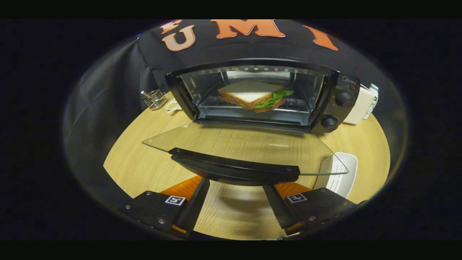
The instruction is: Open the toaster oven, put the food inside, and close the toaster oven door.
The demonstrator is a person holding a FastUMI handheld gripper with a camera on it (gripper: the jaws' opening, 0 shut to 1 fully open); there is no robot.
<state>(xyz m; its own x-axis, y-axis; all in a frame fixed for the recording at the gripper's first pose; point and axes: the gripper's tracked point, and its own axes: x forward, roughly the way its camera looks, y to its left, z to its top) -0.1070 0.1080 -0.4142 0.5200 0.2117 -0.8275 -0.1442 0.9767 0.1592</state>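
Observation:
The black toaster oven [337, 97] stands at the back of the wooden table with its cavity open. Its glass door [249, 144] is folded down flat towards me. The door's black handle [234, 168] lies straight across, just ahead of my fingertips. A sandwich [254, 95] of white bread with green leaves rests on the wire rack inside the oven. My gripper [236, 183] is open, its fingers [196, 202] spread wide. Their tips reach up to the underside of the handle, and nothing is held between them.
A white plate [341, 173] sits on the table to the right, partly under the door's corner. A white box [362, 104] stands against the oven's right side. A small wire rack [155, 98] and a small white dish [173, 105] lie left of the oven.

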